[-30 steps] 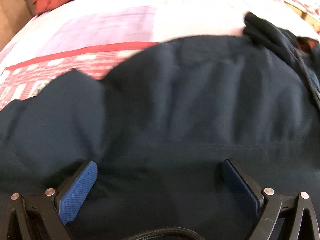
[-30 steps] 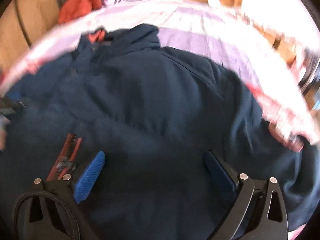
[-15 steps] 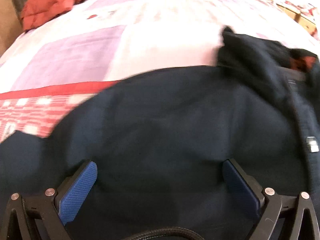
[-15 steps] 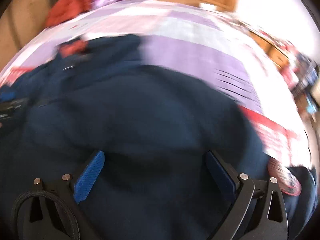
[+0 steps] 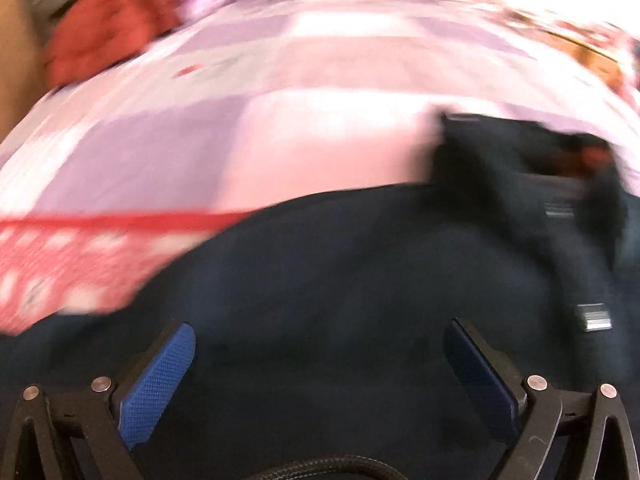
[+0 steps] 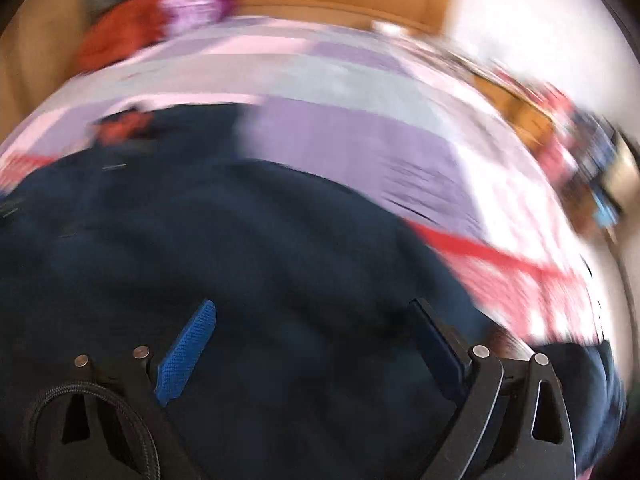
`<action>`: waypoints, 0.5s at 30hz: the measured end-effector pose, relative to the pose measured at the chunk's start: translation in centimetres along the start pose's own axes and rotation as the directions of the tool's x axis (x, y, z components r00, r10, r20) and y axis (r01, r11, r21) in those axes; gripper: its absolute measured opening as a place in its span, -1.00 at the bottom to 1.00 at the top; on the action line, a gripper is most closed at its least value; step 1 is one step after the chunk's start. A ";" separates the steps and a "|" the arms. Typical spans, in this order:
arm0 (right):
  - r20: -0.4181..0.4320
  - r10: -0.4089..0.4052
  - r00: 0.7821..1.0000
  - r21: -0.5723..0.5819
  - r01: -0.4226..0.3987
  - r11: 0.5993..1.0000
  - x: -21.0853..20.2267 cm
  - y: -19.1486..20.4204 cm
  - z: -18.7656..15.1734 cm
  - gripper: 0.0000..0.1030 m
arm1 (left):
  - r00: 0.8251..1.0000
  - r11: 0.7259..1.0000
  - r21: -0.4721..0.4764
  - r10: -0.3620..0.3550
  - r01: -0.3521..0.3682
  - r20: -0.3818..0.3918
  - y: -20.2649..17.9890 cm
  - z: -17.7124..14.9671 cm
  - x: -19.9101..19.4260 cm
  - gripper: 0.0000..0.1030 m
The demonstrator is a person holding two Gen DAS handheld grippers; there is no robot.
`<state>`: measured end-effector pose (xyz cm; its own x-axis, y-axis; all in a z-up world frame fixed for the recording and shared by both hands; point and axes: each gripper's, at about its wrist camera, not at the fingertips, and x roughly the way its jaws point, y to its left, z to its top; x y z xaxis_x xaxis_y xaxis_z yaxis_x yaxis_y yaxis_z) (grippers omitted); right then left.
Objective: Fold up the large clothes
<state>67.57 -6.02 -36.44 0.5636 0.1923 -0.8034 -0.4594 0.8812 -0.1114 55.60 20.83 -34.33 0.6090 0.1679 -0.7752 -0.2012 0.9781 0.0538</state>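
The dark navy garment [image 5: 360, 280] lay spread across the bed [image 5: 320, 140], filling the lower part of both wrist views. Its fabric was thick and softly rumpled, with shallow ridges running across the body in the right wrist view [image 6: 240, 260]. At the far end its collar or hood [image 5: 520, 160] sat bunched up — a patch of red lining [image 6: 120, 128] showed inside the opening. A small pale tab, perhaps a zipper pull or label [image 5: 595, 316], showed near its right edge in the left view. Both views were blurred, so finer detail was unclear.
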 end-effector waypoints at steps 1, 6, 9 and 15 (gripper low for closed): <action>-0.014 0.009 1.000 -0.041 -0.010 0.999 0.5 1.4 0.5 0.91 | 0.999 1.000 0.015 -0.017 0.017 -0.030 -1.6 0.0 0.6 0.99; -0.092 0.010 0.996 0.039 -0.007 0.999 1.9 -1.9 -1.0 0.91 | 0.996 1.000 -0.015 -0.024 0.022 -0.088 -0.6 -2.4 1.3 1.00; -0.141 -0.100 0.985 0.190 0.126 0.974 0.4 -8.7 -4.2 0.89 | 0.995 0.997 -0.066 0.030 -0.037 -0.090 3.4 -4.1 0.3 1.00; -0.099 0.006 0.995 0.045 -0.001 0.999 -5.6 -4.6 -6.8 0.72 | 0.994 0.999 -0.043 0.022 -0.027 -0.110 3.1 -8.5 -3.3 0.99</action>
<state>61.89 -14.02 -35.42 0.4907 0.1536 -0.8577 -0.4290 0.8993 -0.0844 46.41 22.20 -36.94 0.5165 0.1751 -0.8382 -0.2508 0.9669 0.0475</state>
